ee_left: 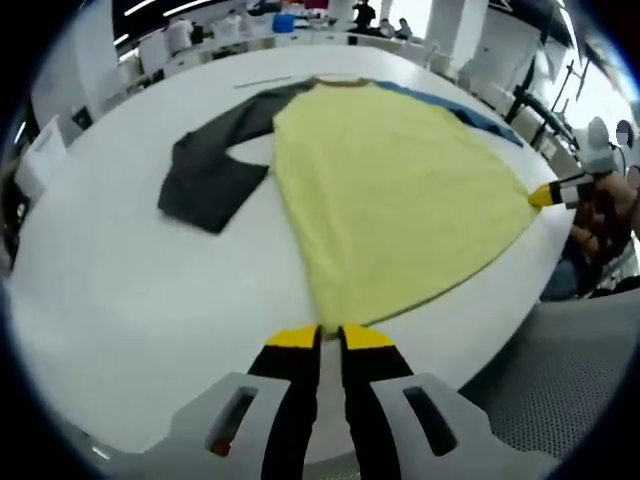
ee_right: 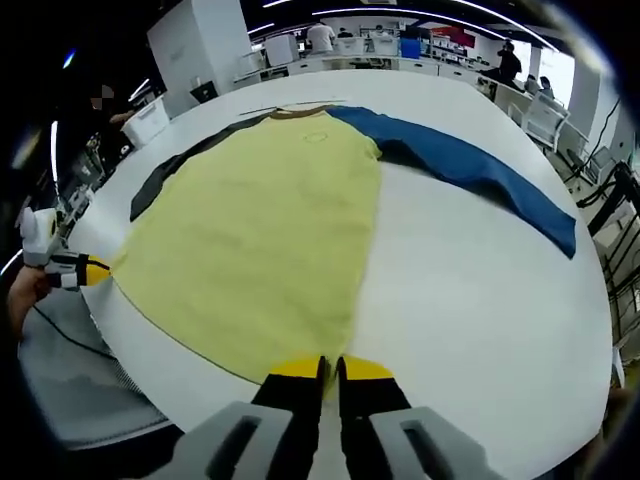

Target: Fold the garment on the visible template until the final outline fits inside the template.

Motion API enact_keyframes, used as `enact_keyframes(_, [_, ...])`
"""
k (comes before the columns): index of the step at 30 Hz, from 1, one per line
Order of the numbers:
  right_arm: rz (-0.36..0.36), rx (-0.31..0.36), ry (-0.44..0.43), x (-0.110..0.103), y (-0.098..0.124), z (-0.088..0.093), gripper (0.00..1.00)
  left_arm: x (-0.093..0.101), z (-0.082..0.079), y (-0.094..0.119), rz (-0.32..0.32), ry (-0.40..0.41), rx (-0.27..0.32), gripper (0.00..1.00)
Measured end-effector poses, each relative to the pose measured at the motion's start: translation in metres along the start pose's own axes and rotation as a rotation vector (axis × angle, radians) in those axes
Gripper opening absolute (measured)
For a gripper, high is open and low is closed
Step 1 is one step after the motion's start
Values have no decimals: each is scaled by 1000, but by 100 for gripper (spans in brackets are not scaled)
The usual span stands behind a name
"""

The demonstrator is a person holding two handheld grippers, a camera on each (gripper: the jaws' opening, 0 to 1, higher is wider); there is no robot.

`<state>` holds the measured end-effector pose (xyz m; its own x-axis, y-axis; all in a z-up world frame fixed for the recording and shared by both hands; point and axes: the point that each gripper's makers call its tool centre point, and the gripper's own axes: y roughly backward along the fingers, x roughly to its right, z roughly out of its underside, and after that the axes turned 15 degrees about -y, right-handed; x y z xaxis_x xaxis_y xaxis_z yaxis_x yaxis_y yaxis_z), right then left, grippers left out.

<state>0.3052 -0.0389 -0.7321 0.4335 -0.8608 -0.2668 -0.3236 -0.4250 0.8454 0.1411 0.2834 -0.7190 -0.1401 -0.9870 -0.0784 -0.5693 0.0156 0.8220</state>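
In the left gripper view we find the left gripper (ee_left: 329,338) at the near rim of the white table (ee_left: 120,300), its yellow-tipped jaws drawn together and pinching the hem corner of the garment (ee_left: 390,200), right where cloth meets the table edge. In the right gripper view the right gripper (ee_right: 329,368) stands likewise, jaws closed together on the opposite hem corner, with the table rim just beneath it. We see each gripper again in the other's view, at the far end of the hem. The garment lies flat with its yellow body spread from that hem toward the collar (ee_right: 300,112) farther up the table. Its dark grey sleeve (ee_left: 215,165) lies out to one side and its blue sleeve (ee_right: 470,165) to the other, both fully on the surface. Beyond the blue sleeve the tabletop is bare white up to its curved far edge; bare surface also surrounds the grey sleeve. Past the table we note desks, chairs (ee_right: 545,115) and standing people (ee_right: 322,36) at the back of the room. We cannot make out any template outline under the cloth.
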Motion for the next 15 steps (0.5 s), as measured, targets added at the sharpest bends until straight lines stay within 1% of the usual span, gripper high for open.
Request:
enact_keyframes(4, [-10,3,-6,-6,1,-1,24,-3,-3,6,-5,19,17,15])
enact_keyframes(8, [-28,25,5,-12,6,-7,31,-7,-15,15,-33,27,71,27])
enact_keyframes(9, [-32,32,4,-13,8,-9,32,-9,-17,16,-43,34,78,34])
enact_keyframes(10, [-33,39,6,-14,10,-12,35,-10,-22,18,-51,25,100,39])
enact_keyframes(11, [-35,58,12,-15,12,-17,38,-12,-25,20,-62,33,116,44])
enact_keyframes(12, [-36,67,13,-15,14,-19,40,-13,-28,21,-66,35,124,48])
enact_keyframes(14, [-35,81,13,-13,19,-26,46,-16,-35,25,-81,49,145,53])
enact_keyframes(15, [-30,84,4,-11,21,-30,48,-17,-37,27,-83,51,151,57])
